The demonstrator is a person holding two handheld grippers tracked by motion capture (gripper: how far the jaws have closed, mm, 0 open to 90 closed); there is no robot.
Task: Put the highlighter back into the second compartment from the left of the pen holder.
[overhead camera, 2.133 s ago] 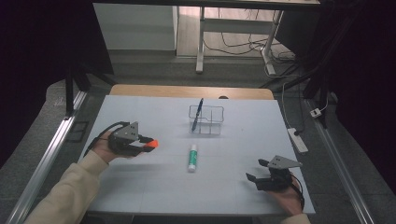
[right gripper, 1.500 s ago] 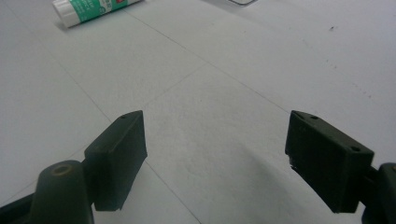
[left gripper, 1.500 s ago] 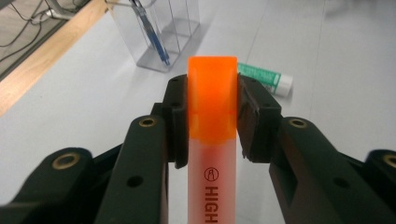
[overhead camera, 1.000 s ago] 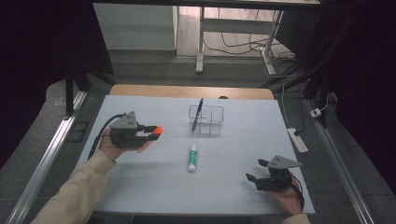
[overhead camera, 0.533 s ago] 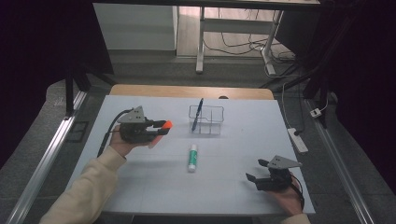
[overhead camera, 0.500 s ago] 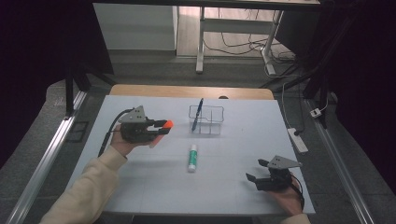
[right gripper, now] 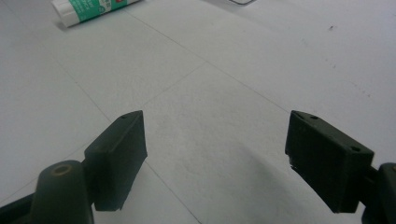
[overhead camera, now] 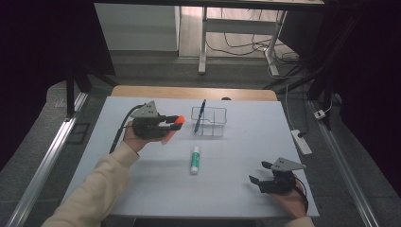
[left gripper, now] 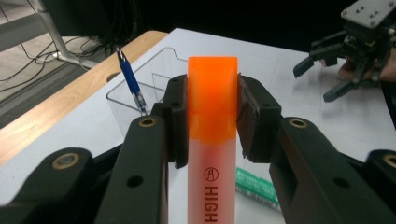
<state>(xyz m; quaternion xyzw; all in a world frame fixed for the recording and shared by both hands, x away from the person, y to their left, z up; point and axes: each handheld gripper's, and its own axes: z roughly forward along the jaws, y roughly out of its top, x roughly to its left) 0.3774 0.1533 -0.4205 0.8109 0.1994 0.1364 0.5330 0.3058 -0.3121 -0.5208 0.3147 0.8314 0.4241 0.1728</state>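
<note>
Apparently mid-carry: left tongs (left gripper: 210,116) clench orange highlighter (left gripper: 211,140), needing clear organizer (overhead camera: 209,121) alignment; right tongs (right gripper: 229,158) released.

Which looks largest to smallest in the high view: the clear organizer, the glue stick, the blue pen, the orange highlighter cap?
1. Clear organizer.
2. Glue stick and blue pen: about equal in length, too close to rank; the stick is thicker.
3. Orange highlighter cap, clamped in the left gripper.

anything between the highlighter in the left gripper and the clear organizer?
Nothing visible. The left gripper holds the orange highlighter short of the clear organizer. The blue pen stands in the near compartment; the glue stick lies off the path.
</note>
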